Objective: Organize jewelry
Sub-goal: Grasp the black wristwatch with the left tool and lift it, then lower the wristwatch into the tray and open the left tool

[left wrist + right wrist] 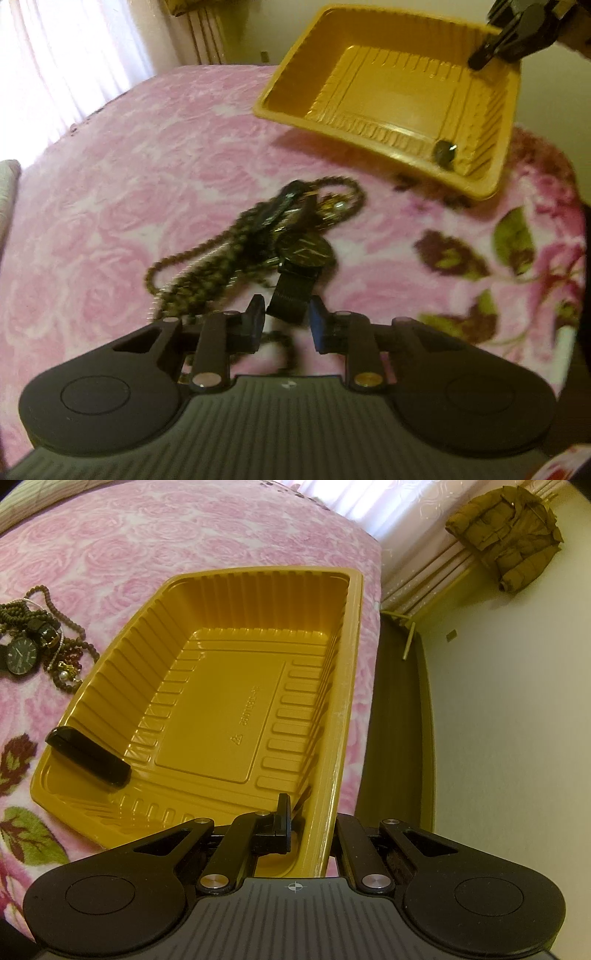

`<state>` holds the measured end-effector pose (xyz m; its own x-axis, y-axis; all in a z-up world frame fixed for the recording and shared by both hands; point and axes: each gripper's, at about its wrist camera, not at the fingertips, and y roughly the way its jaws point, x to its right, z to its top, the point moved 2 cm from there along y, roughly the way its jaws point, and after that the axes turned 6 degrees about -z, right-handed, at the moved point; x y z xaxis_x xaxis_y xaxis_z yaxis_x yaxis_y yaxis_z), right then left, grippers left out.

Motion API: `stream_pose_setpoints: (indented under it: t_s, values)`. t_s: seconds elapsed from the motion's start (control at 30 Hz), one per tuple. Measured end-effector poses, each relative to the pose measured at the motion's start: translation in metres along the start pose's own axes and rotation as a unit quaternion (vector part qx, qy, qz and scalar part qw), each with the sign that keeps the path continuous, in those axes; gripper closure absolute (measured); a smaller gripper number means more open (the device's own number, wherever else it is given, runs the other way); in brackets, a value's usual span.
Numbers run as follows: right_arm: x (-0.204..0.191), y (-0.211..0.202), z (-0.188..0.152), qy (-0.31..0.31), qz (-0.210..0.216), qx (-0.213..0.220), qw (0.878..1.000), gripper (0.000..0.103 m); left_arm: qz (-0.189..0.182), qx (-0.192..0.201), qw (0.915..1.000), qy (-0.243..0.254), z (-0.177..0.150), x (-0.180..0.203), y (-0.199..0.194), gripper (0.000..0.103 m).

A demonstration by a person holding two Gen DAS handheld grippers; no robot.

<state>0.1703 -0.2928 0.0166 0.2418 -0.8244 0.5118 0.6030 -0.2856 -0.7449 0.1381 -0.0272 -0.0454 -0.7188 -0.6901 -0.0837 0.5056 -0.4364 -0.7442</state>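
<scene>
Jewelry lies tangled mid-bedspread [110, 184]: the watch [304, 251] strap sits between the left gripper [287, 321]'s parted fingers, ready for pickup. Farther off, the right gripper [310, 821] clamps the yellow tray [343, 686]'s rim, seemingly steadying it.

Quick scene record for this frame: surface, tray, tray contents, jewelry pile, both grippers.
surface: pink floral blanket
tray: yellow plastic tray, tilted, one side lifted
tray contents: black oblong item at one end
jewelry pile: watch tangled with bead necklaces, beside the tray
left gripper: open, watch strap between fingers
right gripper: straddles tray rim, one finger inside
</scene>
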Motion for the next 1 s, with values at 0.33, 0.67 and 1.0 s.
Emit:
stream_pose_setpoints:
  t_s: [0.33, 0.67, 1.0]
  values:
    - [0.001, 0.000, -0.001, 0.004, 0.002, 0.000, 1.000, 0.098, 0.031, 0.005, 0.9993, 0.021, 0.007, 0.018, 0.023, 0.079]
    - [0.001, 0.000, -0.001, 0.004, 0.002, 0.000, 1.000, 0.098, 0.013, 0.033, 0.9991, -0.024, 0.031, 0.029, 0.002, 0.084]
    - [0.001, 0.000, -0.001, 0.004, 0.002, 0.000, 1.000, 0.098, -0.014, 0.090, 0.9956, -0.022, 0.082, 0.043, -0.023, 0.084]
